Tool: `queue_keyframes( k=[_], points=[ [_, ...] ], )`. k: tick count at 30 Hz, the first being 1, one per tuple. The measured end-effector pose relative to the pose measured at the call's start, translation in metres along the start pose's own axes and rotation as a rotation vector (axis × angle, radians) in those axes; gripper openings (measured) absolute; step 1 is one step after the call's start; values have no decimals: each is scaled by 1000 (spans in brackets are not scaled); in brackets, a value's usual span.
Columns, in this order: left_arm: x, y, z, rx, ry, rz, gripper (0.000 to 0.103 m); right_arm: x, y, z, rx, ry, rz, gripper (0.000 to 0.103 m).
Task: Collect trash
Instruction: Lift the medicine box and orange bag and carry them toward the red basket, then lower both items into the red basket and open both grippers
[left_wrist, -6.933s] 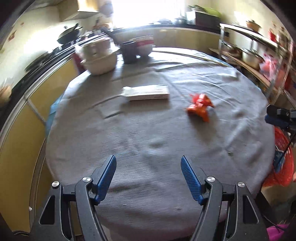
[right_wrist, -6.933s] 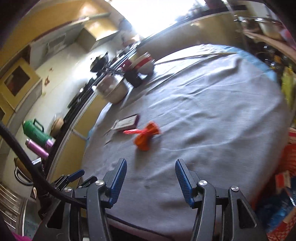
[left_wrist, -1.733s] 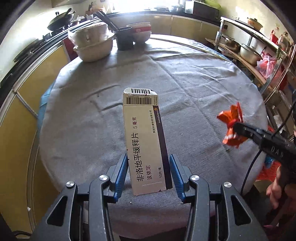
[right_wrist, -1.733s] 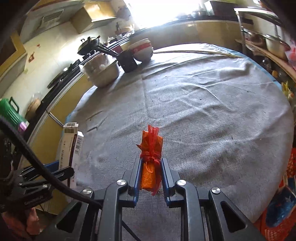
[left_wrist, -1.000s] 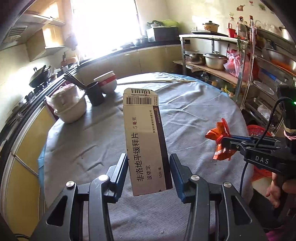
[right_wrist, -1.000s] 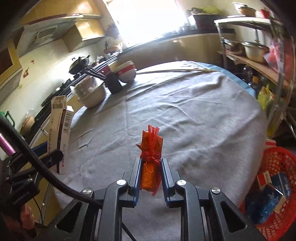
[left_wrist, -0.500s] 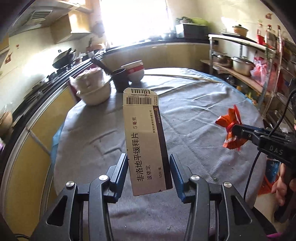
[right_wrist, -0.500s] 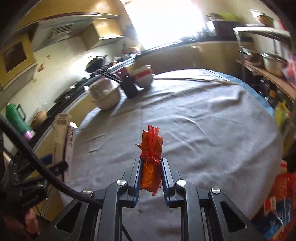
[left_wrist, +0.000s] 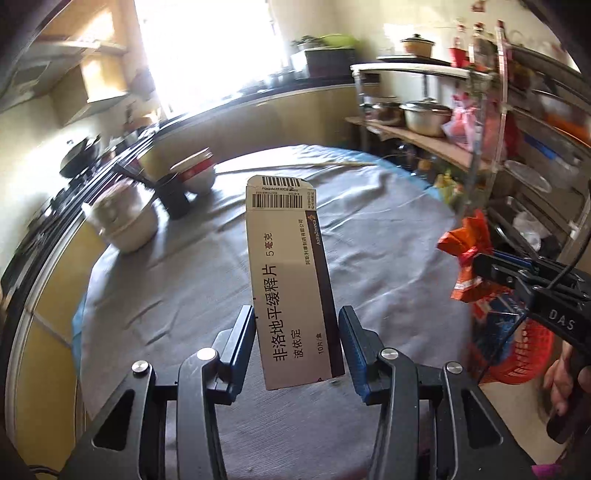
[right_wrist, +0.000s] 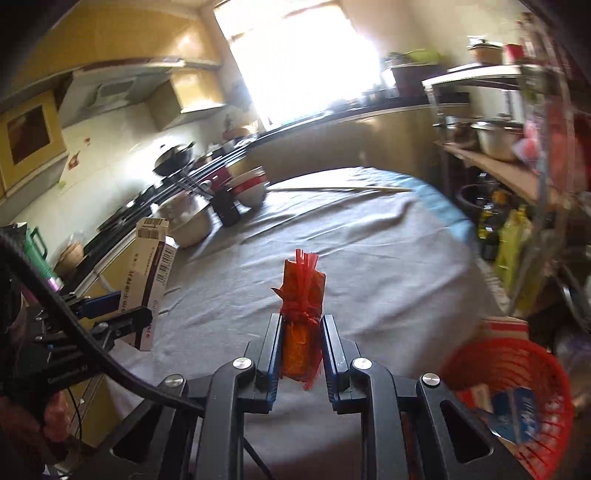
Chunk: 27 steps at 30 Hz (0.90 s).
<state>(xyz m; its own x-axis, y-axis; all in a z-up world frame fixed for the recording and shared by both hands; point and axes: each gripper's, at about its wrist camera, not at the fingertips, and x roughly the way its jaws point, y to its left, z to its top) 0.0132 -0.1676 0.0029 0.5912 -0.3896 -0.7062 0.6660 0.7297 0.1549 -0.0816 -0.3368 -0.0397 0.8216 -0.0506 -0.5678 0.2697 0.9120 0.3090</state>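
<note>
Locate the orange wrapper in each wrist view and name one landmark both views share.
Left wrist: orange wrapper at right edge, clamped in the right gripper.
Right wrist: wrapper bottom centre, pinched between the jaws.
Shared landmark: red basket, lower right in both.

The tabletop (right_wrist: 369, 266) lies bare across its middle and near edge. Bowls (right_wrist: 251, 190), a dark cup (right_wrist: 226, 208) and a pot (right_wrist: 190, 221) crowd its far-left rim; a red basket (right_wrist: 517, 373) stands beyond its right edge.
</note>
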Motion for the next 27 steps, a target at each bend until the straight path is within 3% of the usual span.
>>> queue_keyframes(
  k=[7, 16, 27],
  points=[
    [-13, -26, 13, 74, -34, -87, 48, -52, -37, -5, 85, -42, -90, 22],
    [-36, -59, 23, 150, -98, -184, 48, -110, -53, 0, 126, -116, -180, 22],
    [-36, -95, 28, 205, -95, -200, 48, -133, -54, -7, 129, -130, -212, 22]
  ],
)
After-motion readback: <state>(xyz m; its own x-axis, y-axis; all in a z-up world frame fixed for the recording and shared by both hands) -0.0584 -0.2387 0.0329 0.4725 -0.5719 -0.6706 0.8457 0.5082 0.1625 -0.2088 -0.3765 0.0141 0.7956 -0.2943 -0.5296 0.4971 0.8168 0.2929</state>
